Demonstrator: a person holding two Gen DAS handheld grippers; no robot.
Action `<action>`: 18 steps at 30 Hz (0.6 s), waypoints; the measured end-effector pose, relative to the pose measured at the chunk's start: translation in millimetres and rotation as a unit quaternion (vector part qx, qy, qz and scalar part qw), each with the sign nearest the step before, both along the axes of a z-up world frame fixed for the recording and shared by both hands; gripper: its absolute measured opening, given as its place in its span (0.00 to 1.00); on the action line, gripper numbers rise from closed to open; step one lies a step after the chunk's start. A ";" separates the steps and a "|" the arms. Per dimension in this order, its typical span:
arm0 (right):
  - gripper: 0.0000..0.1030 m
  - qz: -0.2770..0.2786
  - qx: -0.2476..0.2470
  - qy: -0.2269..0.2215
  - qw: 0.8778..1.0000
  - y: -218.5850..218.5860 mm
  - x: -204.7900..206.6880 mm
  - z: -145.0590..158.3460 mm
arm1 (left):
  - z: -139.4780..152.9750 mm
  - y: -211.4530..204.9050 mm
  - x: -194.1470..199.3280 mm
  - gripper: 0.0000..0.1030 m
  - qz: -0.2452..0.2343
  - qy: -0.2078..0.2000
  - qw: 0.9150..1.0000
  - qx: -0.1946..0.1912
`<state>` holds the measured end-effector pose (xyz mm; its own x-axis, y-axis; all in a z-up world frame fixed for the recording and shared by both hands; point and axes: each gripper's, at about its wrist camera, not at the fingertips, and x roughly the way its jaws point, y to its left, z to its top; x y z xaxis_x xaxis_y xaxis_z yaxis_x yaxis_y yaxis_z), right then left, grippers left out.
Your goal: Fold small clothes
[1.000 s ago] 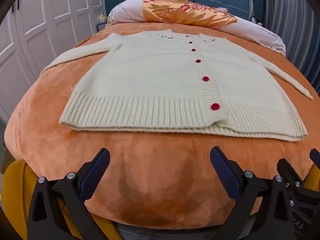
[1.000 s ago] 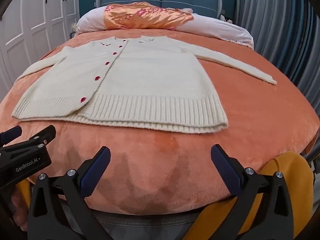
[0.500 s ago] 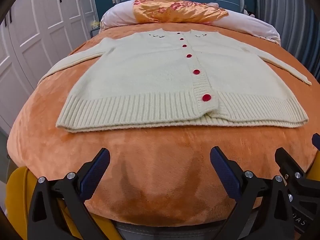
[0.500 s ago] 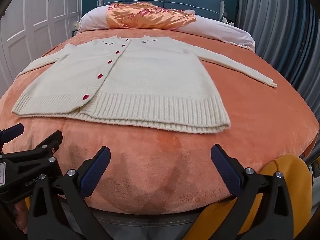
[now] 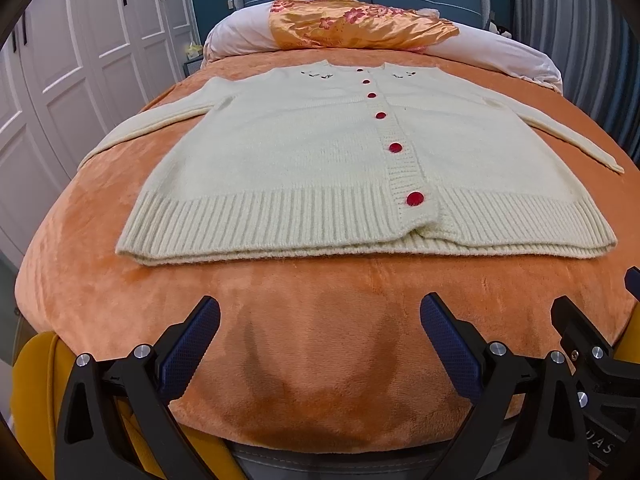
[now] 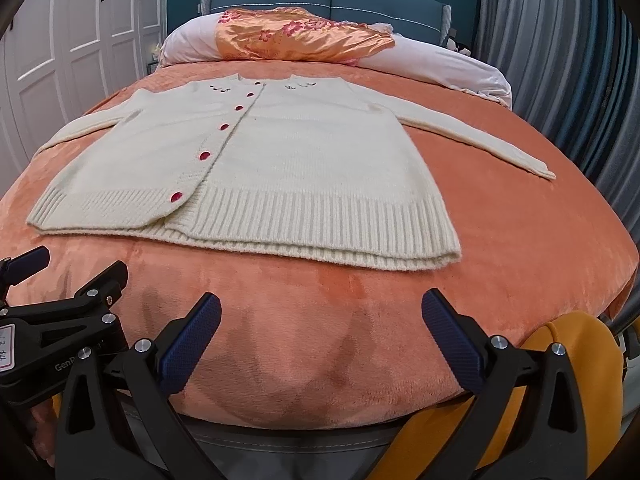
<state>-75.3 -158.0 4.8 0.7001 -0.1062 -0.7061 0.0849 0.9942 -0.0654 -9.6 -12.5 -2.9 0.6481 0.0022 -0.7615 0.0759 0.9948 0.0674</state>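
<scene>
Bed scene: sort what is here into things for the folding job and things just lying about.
For the job:
cardigan
left hand-held gripper, open
right hand-held gripper, open

Lying about:
orange blanket
satin cloth
pillow
wardrobe

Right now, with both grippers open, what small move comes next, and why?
Probably bring the left gripper forward toward the left sleeve of the cream knitted cardigan with red buttons. It lies flat and unfolded on the orange plush blanket, sleeves spread; both the left and right gripper hang short of its hem.
</scene>
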 end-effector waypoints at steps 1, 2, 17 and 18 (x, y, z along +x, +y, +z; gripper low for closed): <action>0.95 0.000 0.000 0.000 1.000 -0.1 0.0 0.2 | 0.4 -0.1 -0.1 0.95 0.000 -0.001 1.000 0.000; 0.95 0.000 0.000 -0.001 1.000 0.0 0.1 0.3 | 0.9 -0.1 -0.4 0.95 0.001 -0.002 1.000 0.000; 0.95 0.000 -0.005 -0.001 1.000 0.9 0.0 2.4 | 1.6 -0.7 -1.9 0.95 0.002 -0.004 1.000 0.004; 0.95 0.000 -0.006 -0.001 1.000 1.0 0.2 2.5 | 1.7 -0.8 -2.0 0.95 0.002 -0.004 1.000 0.005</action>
<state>-75.1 -157.1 7.3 0.7018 -0.1154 -0.7030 0.0860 0.9933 -0.0772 -11.6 -13.3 -1.2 0.6540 0.0113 -0.7564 0.0720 0.9944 0.0772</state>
